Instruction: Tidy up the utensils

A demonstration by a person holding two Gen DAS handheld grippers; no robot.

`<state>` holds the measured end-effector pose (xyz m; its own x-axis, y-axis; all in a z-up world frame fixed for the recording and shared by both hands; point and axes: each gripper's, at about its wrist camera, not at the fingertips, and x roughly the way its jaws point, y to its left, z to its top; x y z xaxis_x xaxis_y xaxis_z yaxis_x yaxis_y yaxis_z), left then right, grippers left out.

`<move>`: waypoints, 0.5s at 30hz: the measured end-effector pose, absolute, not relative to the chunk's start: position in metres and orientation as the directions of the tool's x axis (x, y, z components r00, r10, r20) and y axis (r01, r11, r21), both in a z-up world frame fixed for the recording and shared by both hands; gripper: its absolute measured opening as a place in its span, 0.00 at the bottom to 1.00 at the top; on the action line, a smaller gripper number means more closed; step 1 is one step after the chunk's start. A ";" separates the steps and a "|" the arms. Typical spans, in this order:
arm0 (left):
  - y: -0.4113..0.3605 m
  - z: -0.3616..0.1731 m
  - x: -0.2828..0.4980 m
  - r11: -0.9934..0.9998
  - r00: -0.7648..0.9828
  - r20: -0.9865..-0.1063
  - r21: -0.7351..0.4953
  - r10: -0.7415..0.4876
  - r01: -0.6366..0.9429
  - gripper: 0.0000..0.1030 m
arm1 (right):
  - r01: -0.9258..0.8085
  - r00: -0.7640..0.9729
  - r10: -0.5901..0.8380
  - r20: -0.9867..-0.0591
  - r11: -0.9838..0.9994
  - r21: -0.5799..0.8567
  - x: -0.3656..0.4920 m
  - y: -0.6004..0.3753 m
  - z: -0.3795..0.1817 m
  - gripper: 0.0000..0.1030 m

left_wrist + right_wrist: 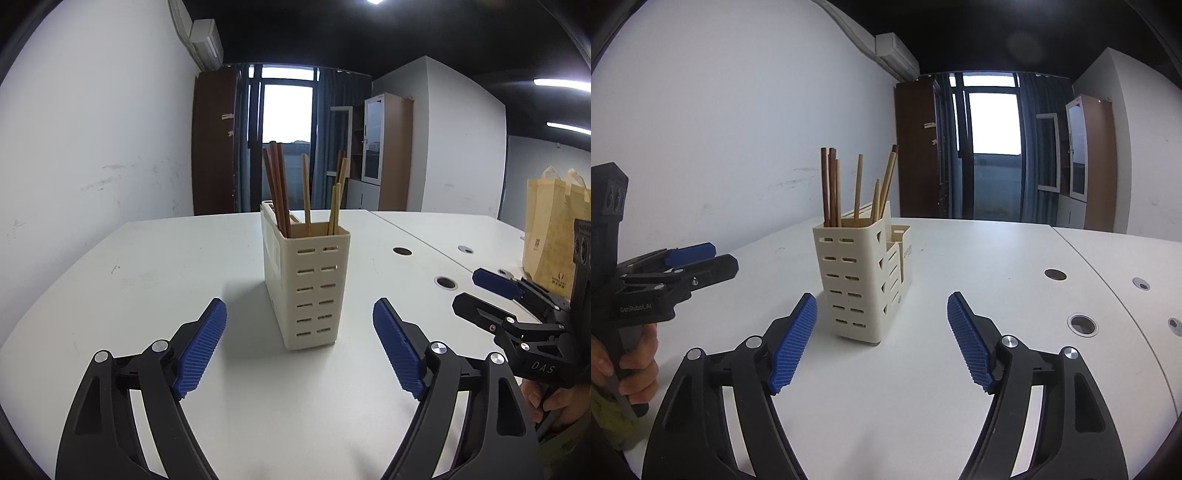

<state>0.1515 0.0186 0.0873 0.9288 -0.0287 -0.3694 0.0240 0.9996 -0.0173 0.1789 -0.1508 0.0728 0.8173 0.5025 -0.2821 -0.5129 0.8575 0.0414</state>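
The cream utensil holder (306, 288) is standing upright mid-table (147, 280), chopsticks (277, 188) leaning sorted inside its compartments, likely finished. Both the left gripper (300, 347) and the right gripper (882, 341) are gaping wide just short of it, holding nothing.

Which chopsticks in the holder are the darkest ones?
The reddish-brown bunch standing together at the left end of the cream holder. The other chopsticks to their right are pale tan, and they stand apart or lean instead of in one tight bundle.
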 end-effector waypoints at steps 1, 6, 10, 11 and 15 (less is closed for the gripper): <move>0.017 0.086 0.150 1.000 0.928 -0.372 -0.010 -0.028 0.026 0.80 | -0.517 0.816 0.505 -0.283 0.855 0.037 0.178 -0.150 0.072 0.74; 0.013 0.080 0.141 0.999 0.931 -0.363 -0.021 -0.038 0.032 0.84 | -0.522 0.809 0.511 -0.290 0.852 0.044 0.172 -0.152 0.064 0.78; 0.012 0.072 0.137 1.000 0.924 -0.380 -0.016 -0.029 0.025 0.84 | -0.516 0.814 0.511 -0.277 0.855 0.060 0.168 -0.159 0.063 0.80; 0.013 0.072 0.136 1.000 0.924 -0.381 -0.018 -0.028 0.023 0.84 | -0.515 0.815 0.510 -0.275 0.855 0.059 0.167 -0.159 0.063 0.80; 0.018 0.070 0.129 0.999 0.928 -0.371 -0.038 -0.031 0.018 0.88 | -0.522 0.814 0.512 -0.277 0.852 0.041 0.162 -0.157 0.059 0.81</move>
<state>0.1285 0.0182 0.0702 0.9281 -0.0312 -0.3711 0.0185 0.9991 -0.0377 0.1622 -0.1570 0.0585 0.8135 0.5116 -0.2765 -0.5217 0.8521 0.0415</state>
